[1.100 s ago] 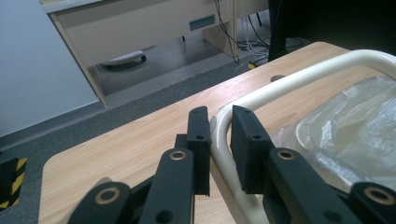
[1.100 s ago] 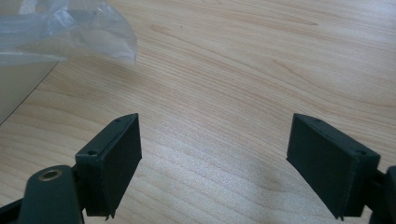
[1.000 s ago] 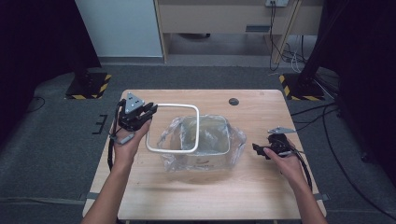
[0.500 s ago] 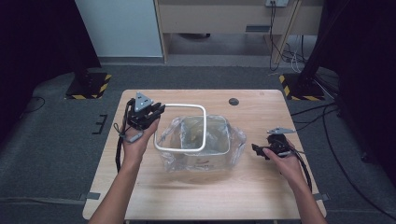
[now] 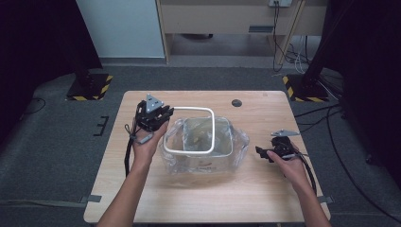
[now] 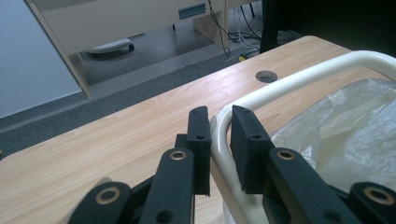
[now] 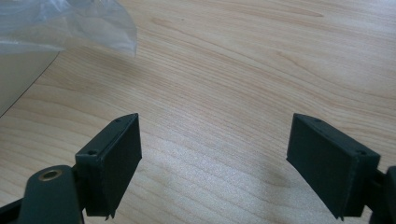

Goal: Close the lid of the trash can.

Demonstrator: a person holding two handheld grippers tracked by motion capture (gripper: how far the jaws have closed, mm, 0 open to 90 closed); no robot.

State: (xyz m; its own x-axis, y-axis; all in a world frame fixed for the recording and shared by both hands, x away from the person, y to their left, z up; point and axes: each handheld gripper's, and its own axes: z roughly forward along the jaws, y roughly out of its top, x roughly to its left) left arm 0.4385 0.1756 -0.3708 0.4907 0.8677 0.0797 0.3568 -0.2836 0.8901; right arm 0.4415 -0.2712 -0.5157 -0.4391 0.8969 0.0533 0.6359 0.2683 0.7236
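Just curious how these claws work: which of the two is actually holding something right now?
The left gripper: its jaws pinch the white frame over the clear plastic bin liner. The right gripper rests open on the table.

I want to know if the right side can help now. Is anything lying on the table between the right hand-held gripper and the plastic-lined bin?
Nothing visible does. The right hand-held gripper stands open over bare wooden table, and only wood lies between it and the clear plastic liner of the bin. The left hand-held gripper already clamps the white frame.
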